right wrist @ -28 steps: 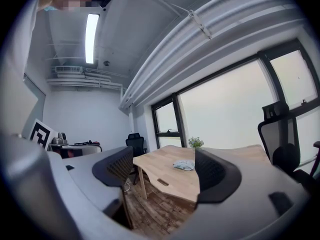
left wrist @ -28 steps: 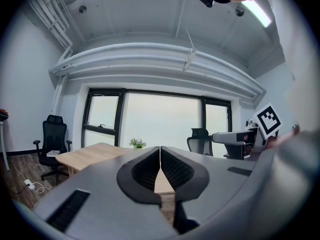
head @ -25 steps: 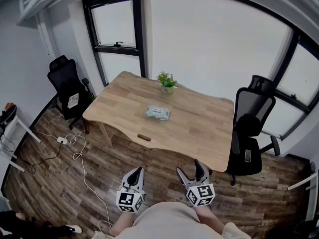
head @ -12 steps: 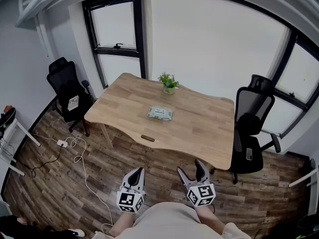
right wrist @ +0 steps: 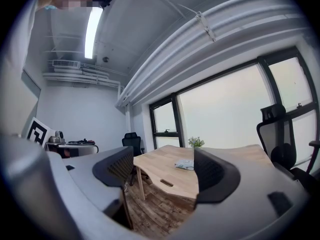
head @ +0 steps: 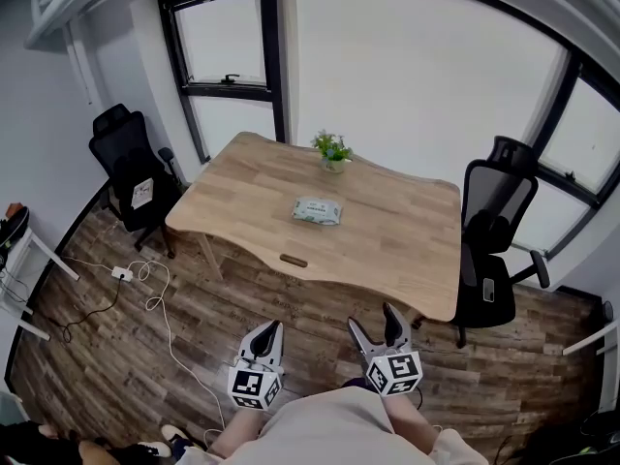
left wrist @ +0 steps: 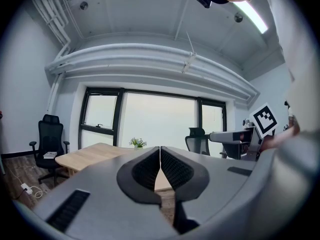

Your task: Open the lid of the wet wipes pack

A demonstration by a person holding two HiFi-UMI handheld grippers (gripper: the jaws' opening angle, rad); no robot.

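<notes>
A pale green wet wipes pack point(head: 317, 210) lies flat near the middle of a wooden table point(head: 387, 260); it also shows small and far in the right gripper view, as the pack point(right wrist: 184, 165). Both grippers are held low by the person's body, well short of the table. My left gripper point(head: 271, 329) is shut with nothing in it, its pads point(left wrist: 150, 170) pressed together. My right gripper point(head: 373, 320) is open and empty, with the table seen between its fingers point(right wrist: 212, 176).
A small potted plant point(head: 332, 151) stands at the table's far edge. Black office chairs stand at the left point(head: 131, 168) and right point(head: 494, 231). A white cable and power strip point(head: 121, 273) lie on the wood floor to the left. Large windows fill the back.
The view has shifted slightly toward the table and up; the table and pack sit a little nearer. Both grippers keep their pose by the body.
</notes>
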